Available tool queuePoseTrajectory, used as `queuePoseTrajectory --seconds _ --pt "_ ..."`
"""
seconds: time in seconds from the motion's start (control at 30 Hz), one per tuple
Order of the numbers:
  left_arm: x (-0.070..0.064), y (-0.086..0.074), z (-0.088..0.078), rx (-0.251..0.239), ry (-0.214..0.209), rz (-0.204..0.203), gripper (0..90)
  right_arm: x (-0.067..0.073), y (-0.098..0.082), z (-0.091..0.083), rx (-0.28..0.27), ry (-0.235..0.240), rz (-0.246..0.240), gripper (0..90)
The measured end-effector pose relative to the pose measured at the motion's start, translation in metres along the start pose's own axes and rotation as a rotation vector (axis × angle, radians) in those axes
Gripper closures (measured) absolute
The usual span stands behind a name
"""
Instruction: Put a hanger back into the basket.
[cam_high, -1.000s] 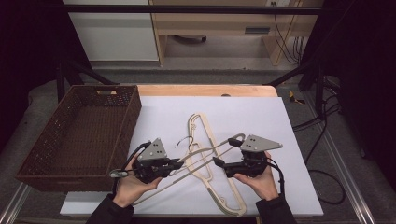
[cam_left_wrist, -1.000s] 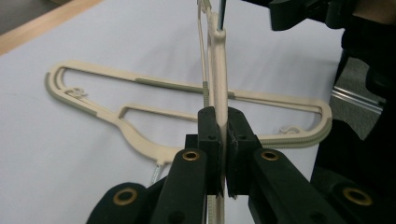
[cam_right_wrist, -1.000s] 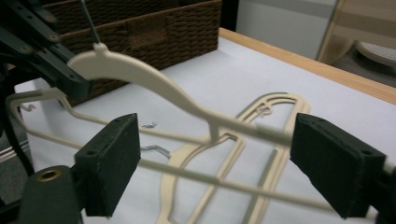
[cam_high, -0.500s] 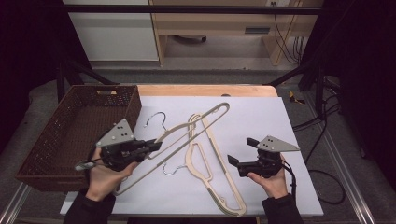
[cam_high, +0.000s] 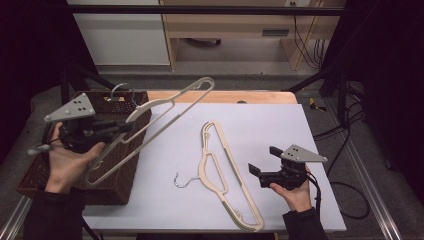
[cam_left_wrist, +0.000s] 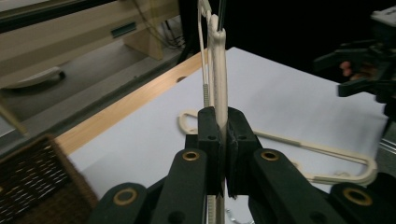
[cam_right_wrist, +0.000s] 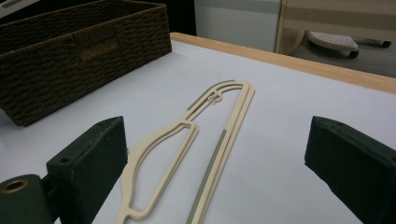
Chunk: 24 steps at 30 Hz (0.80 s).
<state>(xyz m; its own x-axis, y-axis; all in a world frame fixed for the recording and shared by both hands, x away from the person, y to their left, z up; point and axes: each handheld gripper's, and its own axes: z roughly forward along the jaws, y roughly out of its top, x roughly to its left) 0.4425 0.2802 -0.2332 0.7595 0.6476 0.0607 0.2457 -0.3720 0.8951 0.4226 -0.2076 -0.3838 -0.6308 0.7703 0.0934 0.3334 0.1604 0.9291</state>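
My left gripper (cam_high: 126, 126) is shut on a cream plastic hanger (cam_high: 170, 102) and holds it tilted in the air over the wicker basket (cam_high: 120, 180), its metal hook (cam_high: 122, 90) above the basket's far end. In the left gripper view the jaws pinch the hanger's bar (cam_left_wrist: 219, 70). A second cream hanger (cam_high: 220, 165) lies flat on the white table (cam_high: 260, 120). My right gripper (cam_high: 264, 161) hovers just right of it. Its jaws have just been opening and stand wide, nothing between them; the lying hanger (cam_right_wrist: 224, 121) is ahead of them.
The brown basket (cam_right_wrist: 84, 51) stands at the table's left side. A wooden strip (cam_high: 220, 96) edges the table's far side. Cables (cam_high: 345, 200) hang off the right edge. Beyond the table are a cabinet and a wooden bench on the floor.
My left gripper has carried its hanger up and to the left, from the table's middle to above the basket. My right gripper has drawn back to the right, away from the hangers.
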Motion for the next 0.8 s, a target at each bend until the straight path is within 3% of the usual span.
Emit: queuePoseTrajectory --seconds 0.03,0.07,0.1,0.17,0.2,0.23,0.33,0.47,0.57,0.8 --pt "0.013 0.0 -0.005 0.014 0.029 0.002 86.3 0.0 0.0 -0.001 -0.004 -0.003 0.002 6.0" --pt "0.013 0.0 -0.005 0.014 0.029 0.002 86.4 0.0 0.0 -0.001 -0.004 -0.003 0.002 6.0" --pt "0.026 -0.001 -0.009 0.018 0.044 -0.008 86.4 -0.001 0.0 -0.001 -0.007 -0.002 -0.002 5.9" --pt "0.039 -0.003 -0.012 0.013 0.056 -0.024 86.4 -0.001 0.0 -0.001 -0.006 -0.011 -0.002 5.9" --pt "0.039 -0.003 -0.012 0.013 0.056 -0.024 86.3 -0.001 0.0 -0.001 -0.006 -0.011 -0.002 5.9" --pt "0.052 -0.007 -0.015 0.022 0.081 -0.033 86.4 -0.001 0.0 -0.001 -0.003 -0.02 -0.001 5.9" --pt "0.069 -0.015 -0.019 0.041 0.11 -0.044 86.3 -0.001 0.0 -0.001 -0.004 -0.02 -0.001 5.9" --pt "0.082 -0.024 -0.022 0.052 0.114 -0.052 86.4 -0.001 0.0 -0.001 -0.001 -0.019 -0.006 5.7" --pt "0.098 -0.035 -0.027 0.079 0.146 -0.061 86.4 0.0 0.0 0.0 0.003 -0.024 -0.008 5.4" --pt "0.116 -0.053 -0.037 0.1 0.173 -0.071 86.3 -0.001 0.0 0.0 0.003 -0.025 -0.008 5.2"
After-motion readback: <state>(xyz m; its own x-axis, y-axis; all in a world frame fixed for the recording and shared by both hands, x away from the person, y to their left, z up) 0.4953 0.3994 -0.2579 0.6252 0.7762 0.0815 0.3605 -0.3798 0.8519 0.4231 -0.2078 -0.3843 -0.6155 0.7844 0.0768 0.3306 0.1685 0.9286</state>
